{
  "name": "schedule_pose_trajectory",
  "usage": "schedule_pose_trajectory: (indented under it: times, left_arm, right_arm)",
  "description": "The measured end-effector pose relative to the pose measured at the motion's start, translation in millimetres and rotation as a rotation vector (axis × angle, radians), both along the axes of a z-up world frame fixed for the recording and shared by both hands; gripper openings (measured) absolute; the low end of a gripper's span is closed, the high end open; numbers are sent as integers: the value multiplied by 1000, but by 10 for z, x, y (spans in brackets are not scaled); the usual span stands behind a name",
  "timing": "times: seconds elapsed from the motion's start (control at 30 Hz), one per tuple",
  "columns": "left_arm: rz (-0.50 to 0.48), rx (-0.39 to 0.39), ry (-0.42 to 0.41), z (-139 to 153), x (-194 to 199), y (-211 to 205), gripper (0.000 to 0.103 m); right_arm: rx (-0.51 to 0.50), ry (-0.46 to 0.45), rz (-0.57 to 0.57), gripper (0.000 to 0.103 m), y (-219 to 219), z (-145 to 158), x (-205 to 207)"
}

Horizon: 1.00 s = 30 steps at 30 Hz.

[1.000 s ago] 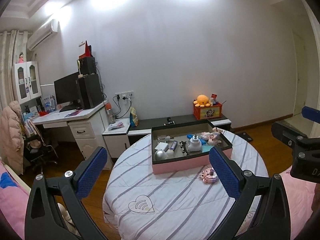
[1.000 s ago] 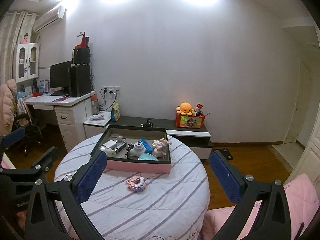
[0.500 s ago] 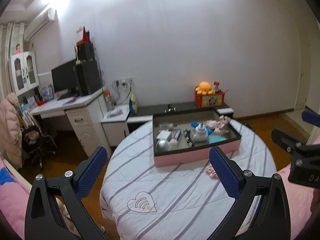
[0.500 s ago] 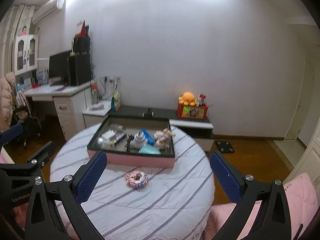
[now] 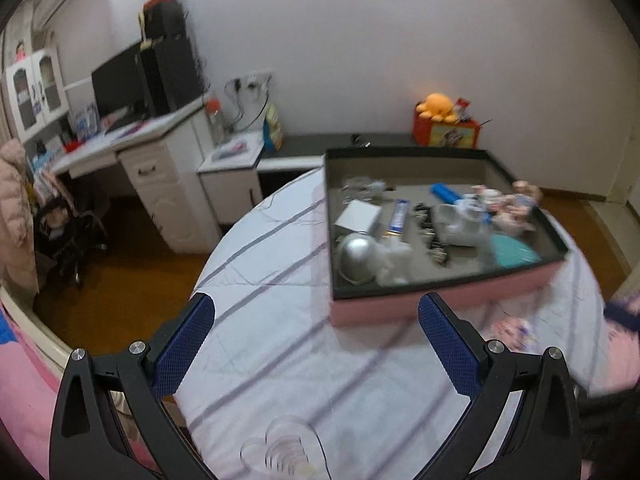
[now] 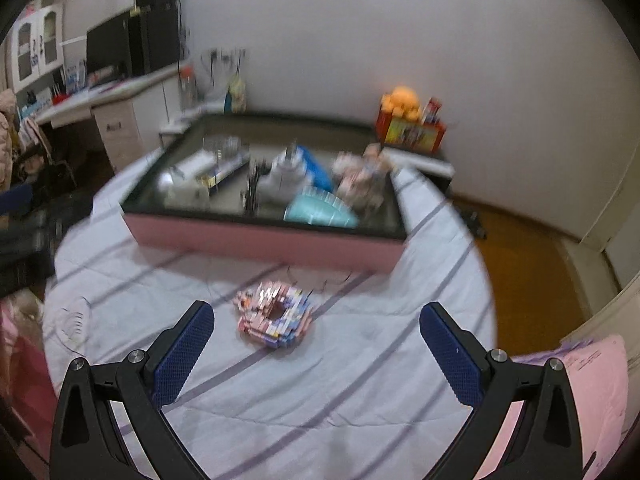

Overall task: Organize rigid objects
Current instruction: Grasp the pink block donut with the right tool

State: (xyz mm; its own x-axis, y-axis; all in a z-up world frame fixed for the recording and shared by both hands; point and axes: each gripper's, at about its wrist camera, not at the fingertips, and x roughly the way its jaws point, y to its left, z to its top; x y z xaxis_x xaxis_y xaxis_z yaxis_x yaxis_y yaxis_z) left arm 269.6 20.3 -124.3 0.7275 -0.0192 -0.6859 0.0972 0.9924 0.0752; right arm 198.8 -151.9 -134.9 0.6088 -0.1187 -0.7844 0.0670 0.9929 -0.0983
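Note:
A pink-walled box (image 5: 440, 304) (image 6: 264, 242) with a dark inside stands on a round table covered by a striped white cloth (image 5: 280, 360) (image 6: 340, 380). It holds several small items, among them a silver ball (image 5: 358, 254), a white box (image 5: 358, 216) and a teal piece (image 6: 320, 210). A pink ring-shaped block toy (image 6: 274, 314) (image 5: 514, 330) lies loose on the cloth before the box. My right gripper (image 6: 316, 344) hangs open just short of the toy. My left gripper (image 5: 316, 344) is open over bare cloth, left of the box's front corner.
A white desk (image 5: 132, 148) with a monitor and a low dark cabinet (image 5: 340, 144) stand behind the table. An orange plush sits on a red box (image 5: 444, 128). Pink bedding (image 6: 560, 392) lies at the lower right. A wooden floor (image 5: 120, 288) surrounds the table.
Both grippers have moved forward and tilted down toward the table, so the box and toy appear larger and nearer. Both stay open and hold nothing.

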Motion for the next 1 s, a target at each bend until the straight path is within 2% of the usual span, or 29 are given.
schedule_pose_trajectory:
  times: [0.17,0.23,0.4,0.47,0.5,0.53,0.6,0.67,0.77,0.8,1.0]
  left_arm:
    - [50,41,117,-283,556,17,103]
    - [48,41,155,-363,655,23,103]
    - [14,23,175,-470,789,-8,102]
    - [-13,18,175,-503,822,-28,94]
    - [-41,-7,193,-523,847,-32,82]
    - [-91,-78,228,-535,876,-22,63]
    - [-172,-159,268,-539,898,-42,41]
    - [-171,-100,246,-506,855,-107,34]
    - [-145,-8,217,-464,797,-164,13]
    - [-129,14,215,-461,790,-165,8]
    - [-140,39,219,-444,814,-154,8]
  right_arm:
    - [-23,95,-3,103,9,-368,252]
    - [-20,117,-2,103,6,-444,324]
    - [22,122,30,102,12,-556,390]
    - [65,121,66,86,20,-575,380]
    - [90,125,78,78,16,-583,379]
    - [86,115,76,72,9,-570,365]
    - [82,107,78,64,5,-543,343]
    - [94,107,78,64,-11,-537,311]
    - [105,106,77,64,-42,-522,327]
    - [110,105,77,64,-47,-518,338]
    - [117,95,55,64,-112,-484,392]
